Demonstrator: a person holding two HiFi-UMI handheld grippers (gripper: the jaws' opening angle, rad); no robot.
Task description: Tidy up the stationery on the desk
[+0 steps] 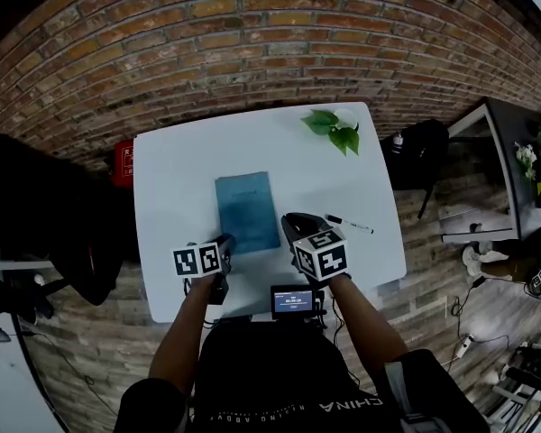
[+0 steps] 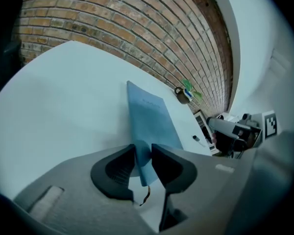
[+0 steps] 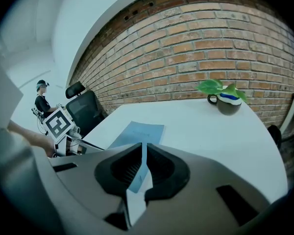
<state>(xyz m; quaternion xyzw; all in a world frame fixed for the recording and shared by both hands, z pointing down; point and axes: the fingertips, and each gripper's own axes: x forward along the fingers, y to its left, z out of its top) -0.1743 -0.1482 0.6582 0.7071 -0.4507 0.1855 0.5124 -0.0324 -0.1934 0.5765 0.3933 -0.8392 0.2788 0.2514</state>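
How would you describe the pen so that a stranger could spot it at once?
Find the white table before the brick wall. To the right of the blue notebook at its middle lies the pen. It alone is thin and white with a dark cap.

At the lower centre of the frame, the left claw [image 2: 143,154] has its jaws a little apart with the near end of a blue booklet [image 2: 152,116] between them, and the booklet stretches over the white table [image 2: 63,97] toward the brick wall [image 2: 112,28] above.
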